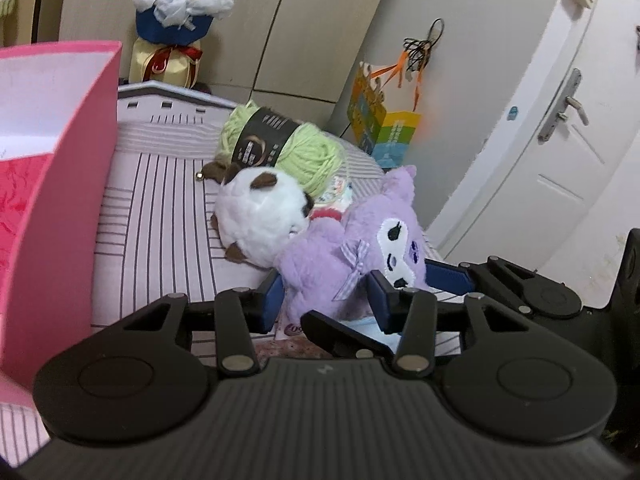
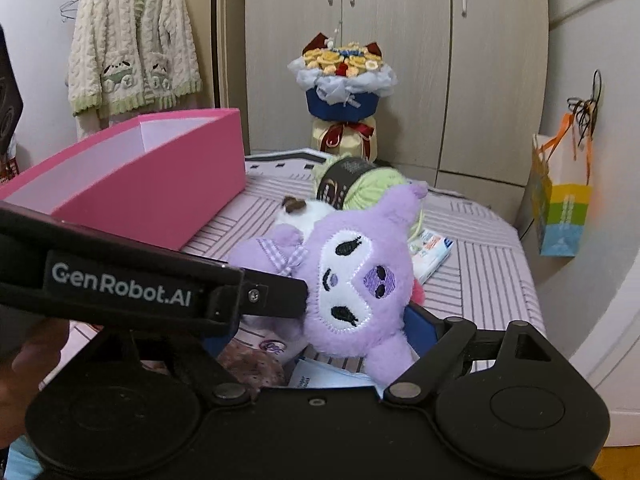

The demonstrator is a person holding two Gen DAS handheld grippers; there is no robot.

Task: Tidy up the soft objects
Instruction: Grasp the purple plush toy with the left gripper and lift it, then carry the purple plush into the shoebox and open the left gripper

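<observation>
Two grippers on purple plush [image 1: 340, 256], over striped bed [image 1: 160, 208]. Left gripper [image 1: 326, 296] pinched on body; right gripper [image 2: 356, 320] wide, head between, contact unclear. Lift to be kept level twd pink box [image 2: 160, 196].

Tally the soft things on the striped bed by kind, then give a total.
Plush toys: 2, the fluffy purple plush doll and the white-and-brown plush animal
Yarn: 1, the pale green yarn skein
Total: 3

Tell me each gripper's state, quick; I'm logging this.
Left gripper: shut on the purple plush toy.
Right gripper: open around its head, not gripping.
</observation>
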